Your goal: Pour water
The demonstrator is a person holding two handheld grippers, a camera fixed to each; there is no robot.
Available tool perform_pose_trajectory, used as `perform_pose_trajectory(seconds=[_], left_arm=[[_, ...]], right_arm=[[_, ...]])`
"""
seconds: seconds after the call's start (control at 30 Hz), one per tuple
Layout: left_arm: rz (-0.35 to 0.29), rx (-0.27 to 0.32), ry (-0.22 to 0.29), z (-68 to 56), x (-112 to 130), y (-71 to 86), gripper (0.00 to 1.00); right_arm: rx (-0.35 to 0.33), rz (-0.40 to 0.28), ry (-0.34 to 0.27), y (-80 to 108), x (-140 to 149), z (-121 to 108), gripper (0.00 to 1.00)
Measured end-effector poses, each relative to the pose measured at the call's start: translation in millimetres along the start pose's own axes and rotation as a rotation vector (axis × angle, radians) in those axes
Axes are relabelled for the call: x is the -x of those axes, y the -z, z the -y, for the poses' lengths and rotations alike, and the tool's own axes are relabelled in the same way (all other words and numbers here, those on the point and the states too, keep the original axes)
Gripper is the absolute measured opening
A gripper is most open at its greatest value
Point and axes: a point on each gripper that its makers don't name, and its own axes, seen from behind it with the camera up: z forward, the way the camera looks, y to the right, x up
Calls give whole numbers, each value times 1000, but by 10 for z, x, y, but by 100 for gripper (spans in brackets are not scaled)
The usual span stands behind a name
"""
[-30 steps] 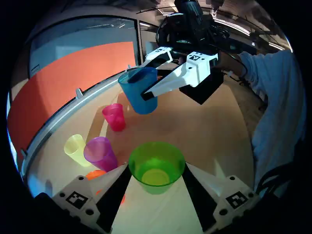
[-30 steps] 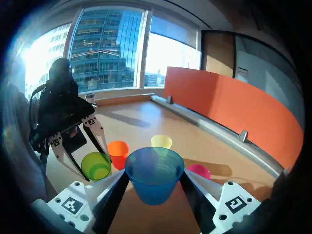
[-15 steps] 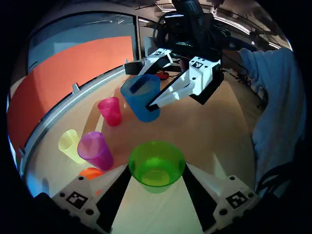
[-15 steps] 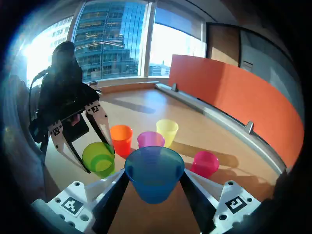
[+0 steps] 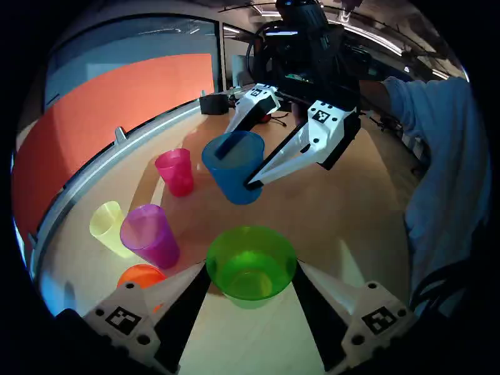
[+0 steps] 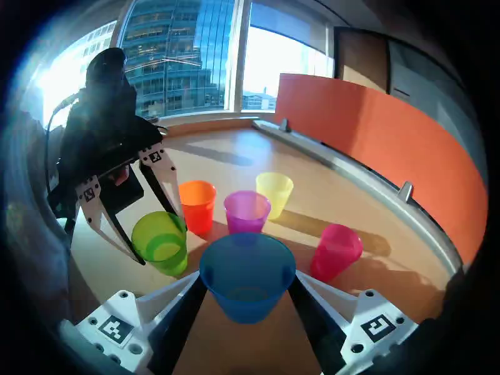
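My left gripper (image 5: 250,275) is shut on a green cup (image 5: 251,265), held low and near in the left gripper view; the same green cup (image 6: 160,242) and left gripper (image 6: 157,240) appear at the left of the right gripper view. My right gripper (image 6: 247,286) is shut on a blue cup (image 6: 247,281), which looks almost upright. The left gripper view shows that blue cup (image 5: 235,164) in the air above the wooden table (image 5: 337,206), tilted a little, between the right gripper's (image 5: 240,159) white fingers (image 5: 294,150).
Pink (image 5: 175,171), purple (image 5: 150,235), yellow (image 5: 107,226) and orange (image 5: 141,275) cups stand on the table to the left. An orange partition (image 5: 106,112) with a metal rail borders that side. A person's sleeve (image 5: 444,169) is at the right.
The right gripper has carried the blue cup nearer the green one and lower. In the right gripper view the standing cups have come closer. The left gripper holds the green cup steady.
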Motion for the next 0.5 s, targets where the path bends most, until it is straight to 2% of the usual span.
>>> perform_pose_trajectory(seconds=[0.5], left_arm=[[10,11,22,-18,132,-57,87]], right_arm=[[4,10,-8,-50,83,-22,90]])
